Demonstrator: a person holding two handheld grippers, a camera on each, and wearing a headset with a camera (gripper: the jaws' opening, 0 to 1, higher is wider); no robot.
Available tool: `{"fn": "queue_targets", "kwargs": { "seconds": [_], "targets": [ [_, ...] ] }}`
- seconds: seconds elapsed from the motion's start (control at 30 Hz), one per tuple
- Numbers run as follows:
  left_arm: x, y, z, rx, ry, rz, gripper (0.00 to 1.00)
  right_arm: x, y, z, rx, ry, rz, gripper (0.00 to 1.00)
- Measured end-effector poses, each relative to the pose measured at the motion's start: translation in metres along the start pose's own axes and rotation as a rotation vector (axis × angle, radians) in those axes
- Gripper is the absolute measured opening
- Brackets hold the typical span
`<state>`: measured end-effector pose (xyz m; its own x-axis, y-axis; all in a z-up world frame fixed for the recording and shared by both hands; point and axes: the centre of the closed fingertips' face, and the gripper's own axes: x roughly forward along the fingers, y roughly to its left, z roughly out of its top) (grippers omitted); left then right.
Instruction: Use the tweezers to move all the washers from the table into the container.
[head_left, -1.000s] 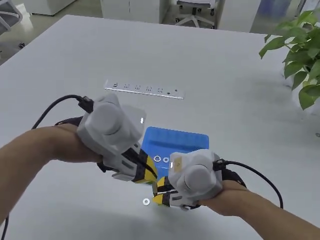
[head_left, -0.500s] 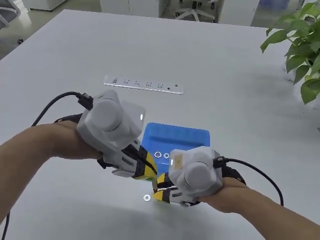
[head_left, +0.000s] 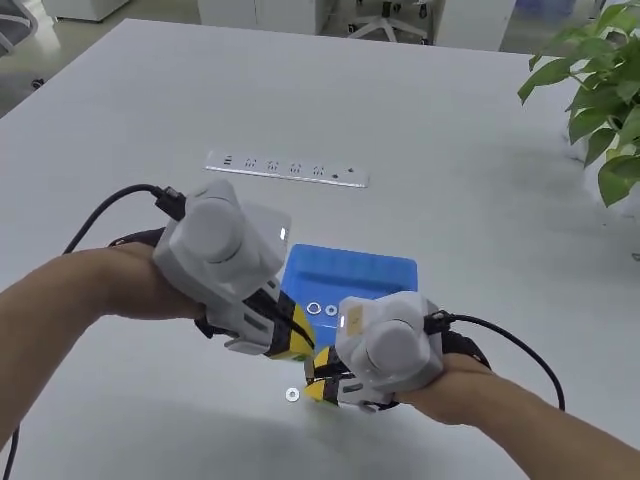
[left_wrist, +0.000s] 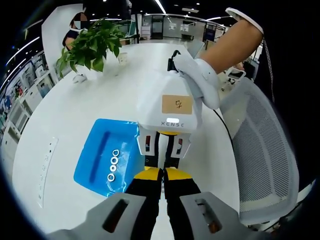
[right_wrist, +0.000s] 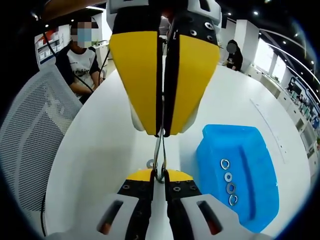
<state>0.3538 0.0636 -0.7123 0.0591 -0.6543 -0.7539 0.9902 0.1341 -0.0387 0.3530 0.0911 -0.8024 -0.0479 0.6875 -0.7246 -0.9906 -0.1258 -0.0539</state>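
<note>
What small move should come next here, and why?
Probably lower the tweezers onto the washer on the table and pinch it: it lies just beside their tips, while four others already sit in the container.

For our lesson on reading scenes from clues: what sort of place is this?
Most likely an open-plan office or lab workroom: a large white table carrying a power strip, wheeled office chairs beyond it, and a leafy plant at one side.
</note>
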Motion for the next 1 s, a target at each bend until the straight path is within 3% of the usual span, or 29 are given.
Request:
{"fn": "queue_targets", "kwargs": {
  "seconds": [0.37, 1.0],
  "targets": [
    [-0.003, -0.003, 0.005, 0.007, -0.002, 0.007, 0.05, -0.006, 0.003, 0.002, -0.008, 0.002, 0.0, 0.1],
    [-0.024, -0.009, 0.03, 0.047, -0.013, 0.034, 0.05, -0.032, 0.002, 0.02, -0.025, -0.007, -0.043, 0.1]
  ]
}}
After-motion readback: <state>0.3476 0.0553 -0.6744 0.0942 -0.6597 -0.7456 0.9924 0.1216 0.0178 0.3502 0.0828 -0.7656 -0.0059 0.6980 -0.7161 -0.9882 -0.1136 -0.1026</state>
